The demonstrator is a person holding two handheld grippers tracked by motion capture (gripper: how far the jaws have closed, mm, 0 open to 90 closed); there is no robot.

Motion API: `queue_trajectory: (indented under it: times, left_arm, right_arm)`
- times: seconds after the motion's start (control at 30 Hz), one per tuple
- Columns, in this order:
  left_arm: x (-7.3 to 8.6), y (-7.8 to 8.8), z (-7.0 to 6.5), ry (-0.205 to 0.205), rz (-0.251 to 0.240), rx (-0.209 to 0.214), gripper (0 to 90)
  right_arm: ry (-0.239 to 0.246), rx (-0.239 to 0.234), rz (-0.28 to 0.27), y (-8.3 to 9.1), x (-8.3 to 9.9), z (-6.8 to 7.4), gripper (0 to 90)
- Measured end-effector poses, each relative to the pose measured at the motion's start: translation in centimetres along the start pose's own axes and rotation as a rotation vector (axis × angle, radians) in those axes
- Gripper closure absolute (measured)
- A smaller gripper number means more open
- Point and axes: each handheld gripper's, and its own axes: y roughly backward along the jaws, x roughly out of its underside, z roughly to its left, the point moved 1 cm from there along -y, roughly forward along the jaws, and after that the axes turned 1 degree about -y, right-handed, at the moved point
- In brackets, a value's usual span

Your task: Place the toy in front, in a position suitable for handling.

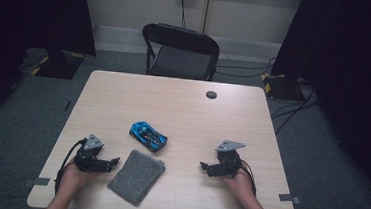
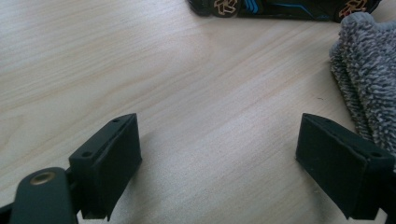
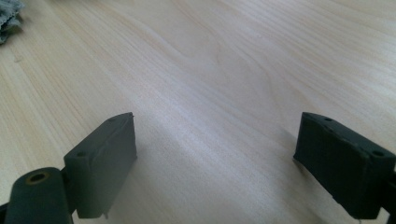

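Chair [image 1: 180, 51] appears from above; left claw view catches car wheels [image 2: 226, 5].

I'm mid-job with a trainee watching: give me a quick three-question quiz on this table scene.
1. True or false: the left gripper is shut on the grey fluffy folded cloth.
2. Which thing lies farther from the person: A) the blue and black toy sports car, B) the cloth?
3. What lies between the right gripper jaws?

Key
1. False: its jaws stand open beside the cloth, holding nothing.
2. A.
3. Nothing but the bare light wooden table; the jaws stand open.
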Motion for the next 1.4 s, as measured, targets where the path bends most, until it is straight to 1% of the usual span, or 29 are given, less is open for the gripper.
queue_trajectory:
  times: [0.43,0.6,0.67,0.83,0.87,0.97,1.03,1.1,1.17,1.2,1.23,1.3,1.4]
  left_arm:
    - [0.0,0.1,-0.2,0.01,0.0,0.0,14.3]
    - [0.0,0.3,-0.4,-0.006,0.017,0.014,15.4]
    - [0.0,0.4,-0.5,-0.012,0.024,0.017,15.8]
    - [0.0,0.5,-0.5,-0.013,0.034,0.022,15.8]
    - [0.0,0.6,-0.4,-0.008,0.033,0.024,15.8]
    - [0.0,0.7,-0.3,0.027,0.034,0.031,17.0]
    - [0.0,0.8,-0.3,0.032,0.036,0.024,17.7]
    - [0.0,0.8,-0.3,0.03,0.039,0.018,17.8]
    - [0.0,0.9,-0.4,0.02,0.049,0.008,18.0]
    - [0.0,0.9,-0.4,0.022,0.047,0.006,18.3]
    - [0.0,0.9,-0.4,0.017,0.052,0.007,18.4]
    - [0.0,0.9,-0.4,0.023,0.054,0.007,18.4]
    - [-0.1,1.0,-0.5,0.039,0.053,0.012,18.5]
  right_arm:
    - [-0.002,0.003,-0.001,0.0,0.0,0.0,12.1]
    - [-0.005,0.006,-0.002,0.1,0.0,0.1,12.9]
    - [0.001,0.004,-0.002,0.1,0.0,0.1,13.9]
    - [0.002,-0.006,0.003,0.2,0.0,0.1,15.0]
    - [0.0,-0.01,0.005,0.2,-0.1,0.0,15.1]
    - [-0.02,-0.023,0.008,0.2,-0.3,-0.2,15.8]
    - [-0.04,-0.035,0.01,0.2,-0.5,-0.4,16.0]
    - [-0.039,-0.031,0.015,0.2,-0.7,-0.5,16.0]
    - [-0.028,-0.029,0.02,0.2,-1.0,-0.6,16.0]
    - [-0.019,-0.026,0.025,0.2,-1.1,-0.6,16.0]
    - [-0.012,-0.027,0.025,0.1,-1.2,-0.6,16.0]
    - [-0.017,-0.032,0.023,0.0,-1.6,-0.5,16.0]
    - [-0.011,-0.04,0.018,-0.2,-2.2,-0.3,15.8]
